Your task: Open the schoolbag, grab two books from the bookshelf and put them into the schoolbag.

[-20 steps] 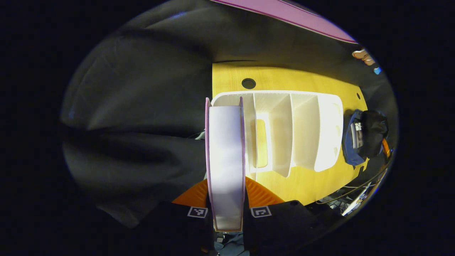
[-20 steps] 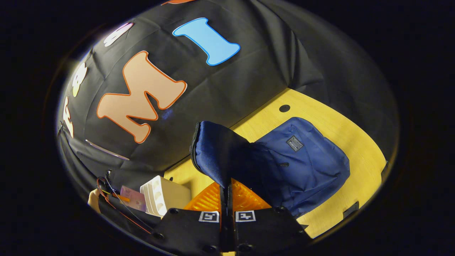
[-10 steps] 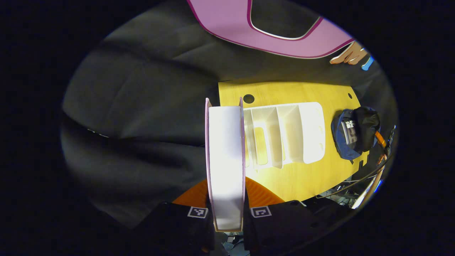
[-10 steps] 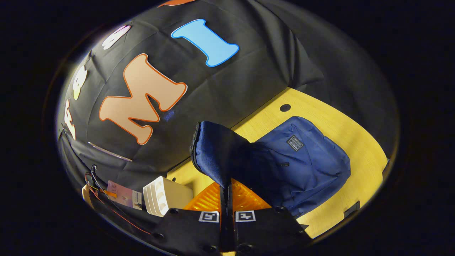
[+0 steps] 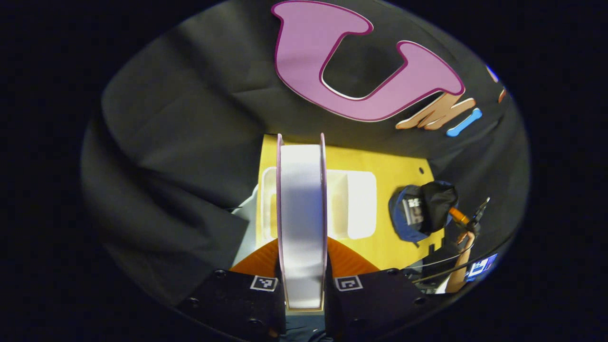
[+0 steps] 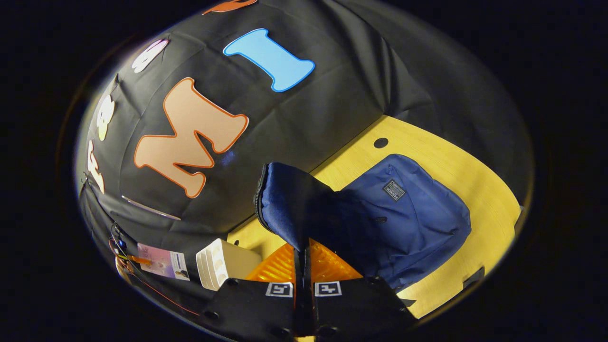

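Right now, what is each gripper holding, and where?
Left gripper clamps a book by its covers; right gripper pinches the schoolbag flap's edge.

schoolbag point(image 6: 413, 213): navy blue | bookshelf point(image 6: 223, 263): white | book point(image 5: 301, 218): pink cover, white pages | table point(image 6: 475, 175): yellow wood

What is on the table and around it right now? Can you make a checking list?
Surface: yellow wooden table, with a round hole near the wall.
Job's things: blue schoolbag lies on the table, its flap lifted; white bookshelf stands beside it; a book with pink covers is held above the shelf.
Clutter: nothing seen.
Grippers: left tool is shut on the book; right tool is shut on the schoolbag's flap.
Cables: thin dark and red wires hang by the left tool's hand; another cable runs past the table edge.
Surroundings: black cloth wall behind the table.
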A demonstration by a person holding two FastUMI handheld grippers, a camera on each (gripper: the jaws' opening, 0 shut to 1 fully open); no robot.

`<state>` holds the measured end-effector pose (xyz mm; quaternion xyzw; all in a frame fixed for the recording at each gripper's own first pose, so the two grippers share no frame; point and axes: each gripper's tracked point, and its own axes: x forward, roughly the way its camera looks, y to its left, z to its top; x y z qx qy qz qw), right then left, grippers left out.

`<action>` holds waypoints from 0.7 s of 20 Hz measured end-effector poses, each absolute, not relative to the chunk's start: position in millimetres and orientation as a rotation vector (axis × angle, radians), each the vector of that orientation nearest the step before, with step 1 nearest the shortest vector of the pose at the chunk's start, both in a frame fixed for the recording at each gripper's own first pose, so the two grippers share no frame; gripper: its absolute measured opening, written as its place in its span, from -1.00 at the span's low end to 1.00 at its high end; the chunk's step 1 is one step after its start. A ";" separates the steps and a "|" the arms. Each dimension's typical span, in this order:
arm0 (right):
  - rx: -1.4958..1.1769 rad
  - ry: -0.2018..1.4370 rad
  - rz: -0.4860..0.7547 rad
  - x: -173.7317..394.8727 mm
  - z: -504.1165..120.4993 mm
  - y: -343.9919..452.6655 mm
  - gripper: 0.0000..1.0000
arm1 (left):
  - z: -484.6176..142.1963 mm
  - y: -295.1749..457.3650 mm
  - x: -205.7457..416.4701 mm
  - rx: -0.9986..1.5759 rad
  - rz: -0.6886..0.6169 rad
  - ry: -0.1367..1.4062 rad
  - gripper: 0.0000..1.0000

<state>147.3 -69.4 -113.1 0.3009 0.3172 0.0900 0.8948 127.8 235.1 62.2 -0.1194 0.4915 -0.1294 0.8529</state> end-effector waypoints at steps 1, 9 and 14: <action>0.621 0.658 0.186 146.9 -112.8 -69.5 -0.94 | 61.8 228.8 124.8 -0.275 -0.287 1.028 -0.41; 0.622 0.655 0.176 144.0 -112.5 -72.0 -0.94 | 46.4 173.7 120.9 -0.489 -0.406 0.994 -0.46; 0.620 0.655 0.168 144.6 -113.8 -75.3 -0.94 | 25.4 164.1 112.5 -0.638 -0.427 0.989 -0.50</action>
